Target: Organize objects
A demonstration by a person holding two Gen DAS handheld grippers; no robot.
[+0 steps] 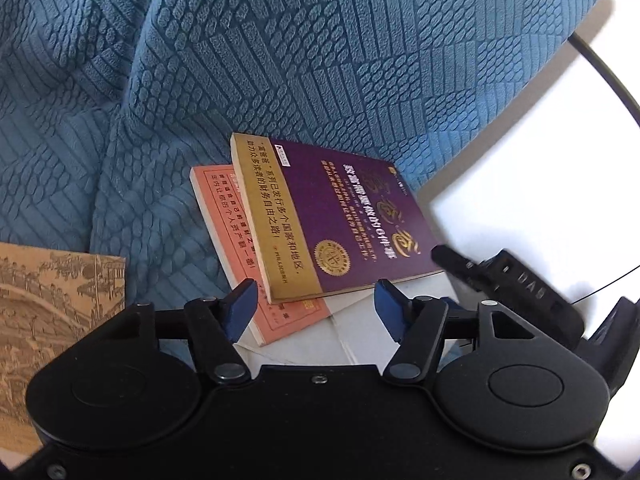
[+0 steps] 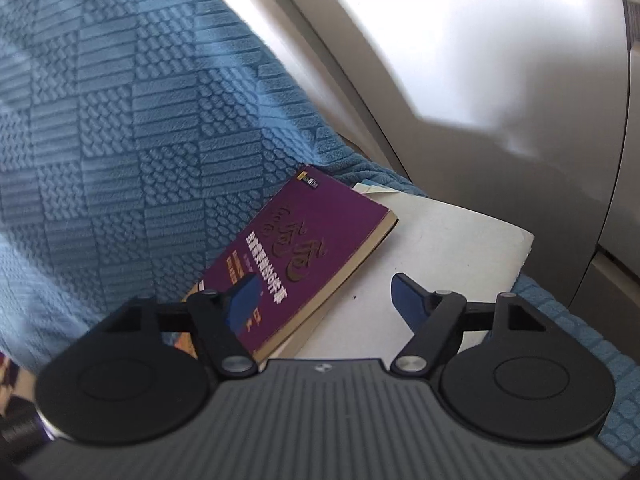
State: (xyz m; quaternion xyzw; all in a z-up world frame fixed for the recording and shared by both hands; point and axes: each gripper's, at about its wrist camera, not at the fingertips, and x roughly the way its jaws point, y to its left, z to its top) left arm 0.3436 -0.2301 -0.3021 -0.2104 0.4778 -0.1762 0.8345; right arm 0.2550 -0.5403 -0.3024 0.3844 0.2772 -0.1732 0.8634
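Note:
A purple book with a gold band (image 1: pixel 340 216) lies on top of a salmon-orange book (image 1: pixel 236 240). Both rest on a white book (image 1: pixel 360 332), on a blue textured sofa cover (image 1: pixel 240 60). My left gripper (image 1: pixel 318 306) is open, just above the near corners of the stack, with nothing pressed between its blue pads. In the right wrist view, my right gripper (image 2: pixel 324 300) is open too. Its left finger hangs over the purple book (image 2: pixel 312 236) and its right finger over the white book (image 2: pixel 440 264). The right gripper's black fingertip (image 1: pixel 448 258) shows by the purple book's right corner.
A brown book with an old-style drawing (image 1: pixel 52 320) lies at the left on the cover. A black cable (image 1: pixel 600 68) crosses the bright floor at the right. A pale grey surface (image 2: pixel 500 80) rises behind the sofa's edge.

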